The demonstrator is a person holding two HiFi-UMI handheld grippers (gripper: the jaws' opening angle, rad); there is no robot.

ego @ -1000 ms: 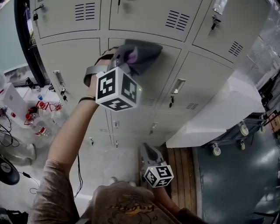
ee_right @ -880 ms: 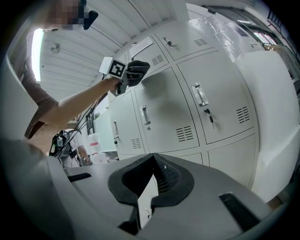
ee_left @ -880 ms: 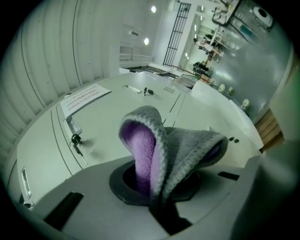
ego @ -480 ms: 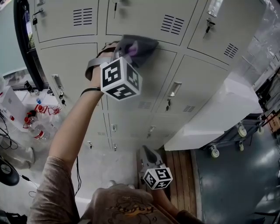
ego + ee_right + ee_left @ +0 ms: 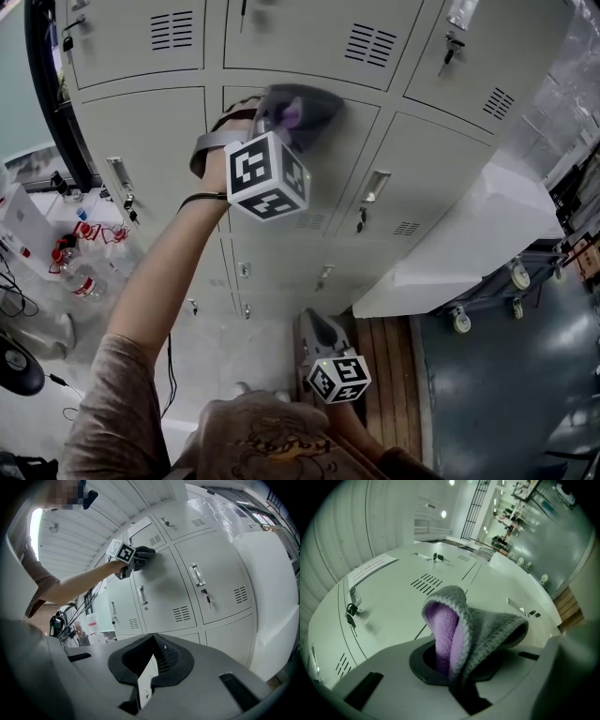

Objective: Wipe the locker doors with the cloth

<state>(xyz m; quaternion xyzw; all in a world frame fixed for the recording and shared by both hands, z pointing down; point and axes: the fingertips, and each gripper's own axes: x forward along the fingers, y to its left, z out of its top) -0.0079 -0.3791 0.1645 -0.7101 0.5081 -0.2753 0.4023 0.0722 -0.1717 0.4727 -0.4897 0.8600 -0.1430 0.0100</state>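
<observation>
Bank of pale grey metal locker doors [image 5: 441, 178]: over the last second the grey knitted cloth with purple lining [image 5: 298, 111] had slid slightly right along the middle door's top edge, still pressed against it. Left gripper [image 5: 454, 667] stayed clamped on the cloth's bunched end, so the wiping stroke looked under way. Right gripper [image 5: 323, 333] hung low and near, jaws together on nothing.

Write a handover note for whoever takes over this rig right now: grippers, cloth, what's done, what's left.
Left gripper: jaws shut on the grey-and-purple cloth, held high against the top of a middle locker door.
Right gripper: jaws shut, empty, hanging low, touching nothing.
Done: wiping is under way on that door; nothing in the pictures shows which doors are finished.
Left: work down this door, then the neighbouring doors.
</observation>
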